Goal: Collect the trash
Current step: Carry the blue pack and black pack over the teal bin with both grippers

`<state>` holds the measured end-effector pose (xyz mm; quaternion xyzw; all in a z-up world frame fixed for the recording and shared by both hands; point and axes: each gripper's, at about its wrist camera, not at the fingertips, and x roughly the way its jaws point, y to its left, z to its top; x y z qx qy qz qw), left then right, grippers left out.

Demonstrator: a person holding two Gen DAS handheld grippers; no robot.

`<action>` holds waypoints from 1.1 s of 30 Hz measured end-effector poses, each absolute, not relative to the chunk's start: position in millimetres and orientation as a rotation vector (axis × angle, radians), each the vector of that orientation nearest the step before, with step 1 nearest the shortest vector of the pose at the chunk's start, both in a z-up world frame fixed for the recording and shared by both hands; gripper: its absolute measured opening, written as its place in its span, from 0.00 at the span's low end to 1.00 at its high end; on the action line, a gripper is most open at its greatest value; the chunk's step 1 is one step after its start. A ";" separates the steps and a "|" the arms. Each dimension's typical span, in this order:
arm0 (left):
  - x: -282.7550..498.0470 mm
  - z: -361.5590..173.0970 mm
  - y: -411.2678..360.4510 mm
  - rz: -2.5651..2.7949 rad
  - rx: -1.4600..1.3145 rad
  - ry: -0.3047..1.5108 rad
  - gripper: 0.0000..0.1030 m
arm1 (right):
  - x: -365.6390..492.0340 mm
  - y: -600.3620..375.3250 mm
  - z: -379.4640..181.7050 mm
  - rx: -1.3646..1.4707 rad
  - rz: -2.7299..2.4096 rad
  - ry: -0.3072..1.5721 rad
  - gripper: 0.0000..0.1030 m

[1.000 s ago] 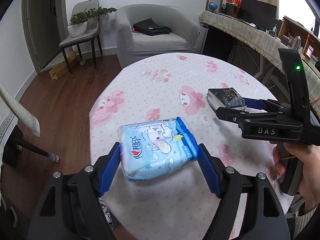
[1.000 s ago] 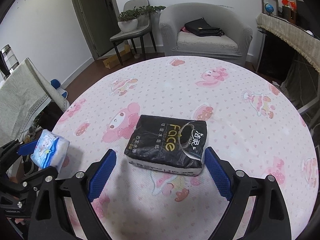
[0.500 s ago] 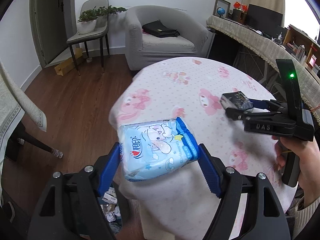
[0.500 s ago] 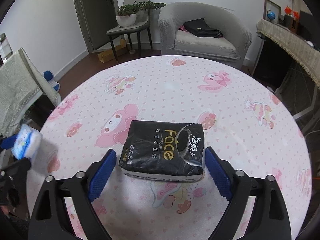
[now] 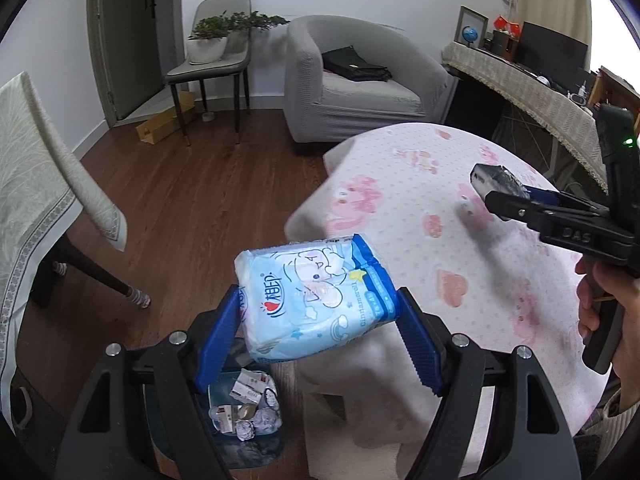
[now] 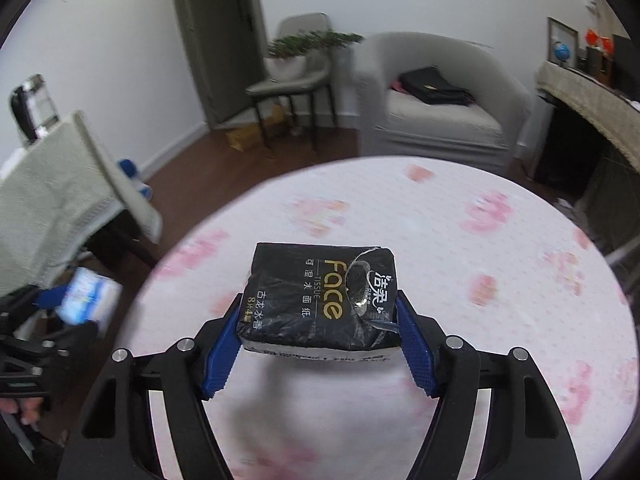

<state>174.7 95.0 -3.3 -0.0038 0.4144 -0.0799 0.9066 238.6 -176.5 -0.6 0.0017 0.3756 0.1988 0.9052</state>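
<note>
**Two tissue packs held clear of the surface**

Left wrist view: the left hand-held gripper (image 5: 318,330) has its blue pads pressed on either side of a light blue tissue pack (image 5: 314,298), held in the air beyond the edge of the surface (image 5: 460,264). Below it on the wooden floor (image 5: 192,208) stands a trash bin (image 5: 244,400) with crumpled paper and small cartons inside; the gripper's left finger hides much of its rim, so its full shape cannot be made out. At the right edge a hand (image 5: 608,312) grips the right hand-held gripper (image 5: 520,196), seen side-on, with one end of a black tissue pack (image 5: 496,182) between its pads. The hand is cut off by the frame. A grey armchair (image 5: 360,92) stands behind.

Right wrist view: the right hand-held gripper (image 6: 320,344) clamps the black tissue pack (image 6: 320,300) from both sides, jaws partly apart to the pack's width. The pack hangs above the pink-patterned surface (image 6: 480,280), casting a shadow beneath. The background is blurred. At the far left the left hand-held gripper (image 6: 60,312) and its blue pack (image 6: 90,296) show only as smears.
</note>
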 end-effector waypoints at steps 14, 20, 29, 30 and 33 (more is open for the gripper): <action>169.3 -11.3 138.8 -0.099 -0.015 0.862 0.76 | 226.8 -111.9 6.0 -0.023 0.573 0.748 0.70; 168.3 -20.4 152.3 -0.083 -0.028 0.884 0.76 | 221.6 -92.4 8.6 -0.032 0.625 0.735 0.70; 169.3 -36.4 172.8 -0.054 -0.026 0.923 0.76 | 218.9 -69.2 6.3 -0.053 0.671 0.733 0.70; 169.0 -38.0 173.9 -0.053 -0.024 0.928 0.76 | 218.8 -67.3 6.1 -0.055 0.676 0.733 0.70; 167.7 -43.9 178.9 -0.048 -0.017 0.942 0.76 | 218.7 -62.9 6.6 -0.053 0.685 0.730 0.70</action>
